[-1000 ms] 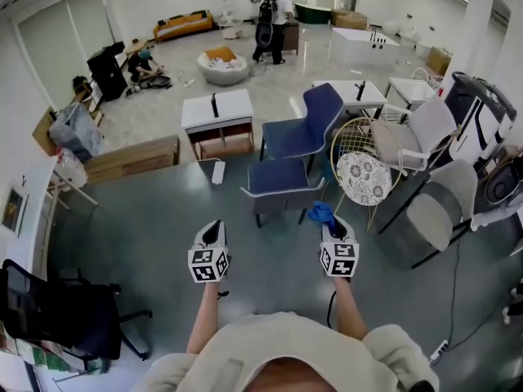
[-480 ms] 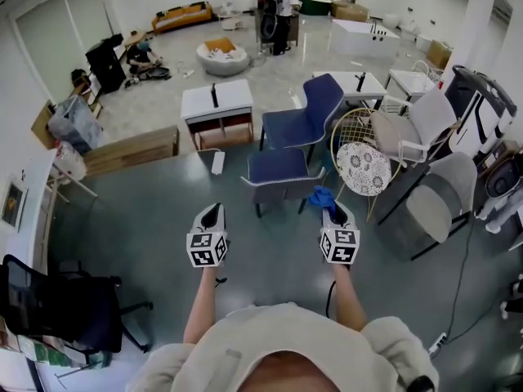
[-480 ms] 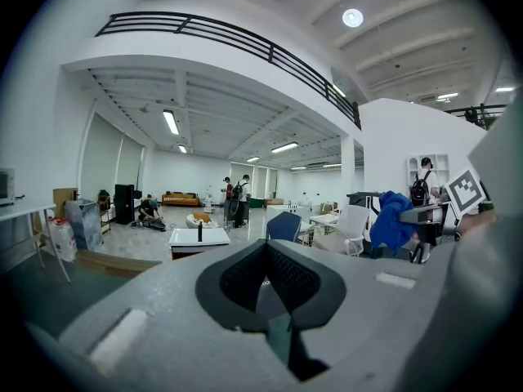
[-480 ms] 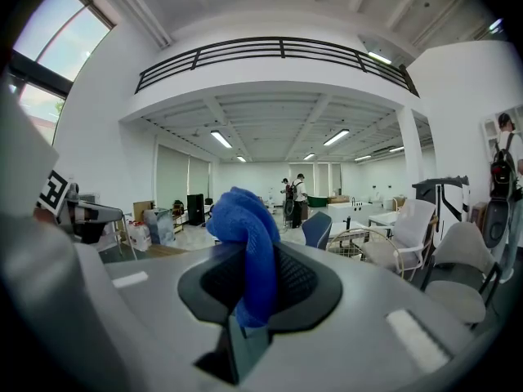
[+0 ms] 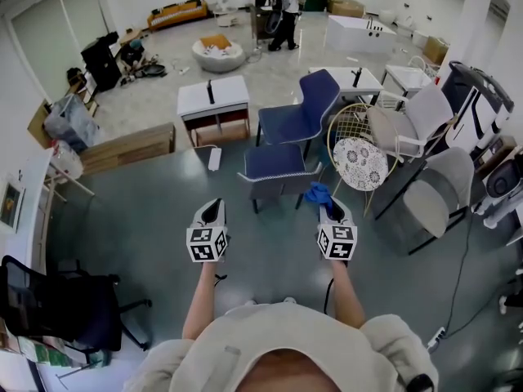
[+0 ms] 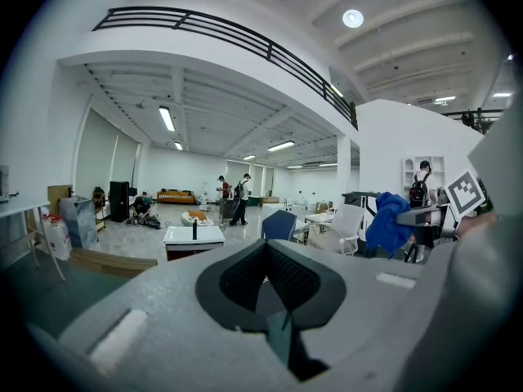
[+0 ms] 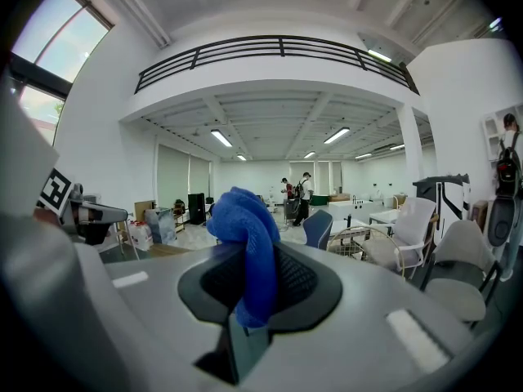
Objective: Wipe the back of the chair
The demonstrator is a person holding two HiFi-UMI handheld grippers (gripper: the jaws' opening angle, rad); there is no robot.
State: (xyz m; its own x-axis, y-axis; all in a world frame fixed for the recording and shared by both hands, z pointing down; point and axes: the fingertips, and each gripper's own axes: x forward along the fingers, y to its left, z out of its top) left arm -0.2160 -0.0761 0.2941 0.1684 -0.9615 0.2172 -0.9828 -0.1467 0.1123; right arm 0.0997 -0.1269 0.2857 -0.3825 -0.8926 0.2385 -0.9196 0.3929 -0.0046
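The blue chair (image 5: pixel 304 114) stands ahead of both grippers. The right gripper (image 5: pixel 331 212) pinches a blue cloth (image 5: pixel 317 193). The left gripper (image 5: pixel 212 211) is closed and holds nothing.

i see my right gripper (image 5: pixel 331 208) grey, cube black-and-white squares; left gripper (image 5: pixel 213 211) same. cloth (image 7: pixel 245 243) at the right jaws bright blue. chair (image 5: pixel 304 114) ahead of it navy. cushion (image 5: pixel 360 162) off its right white, lacy pattern. floor (image 5: pixel 147 211) dark grey-green.
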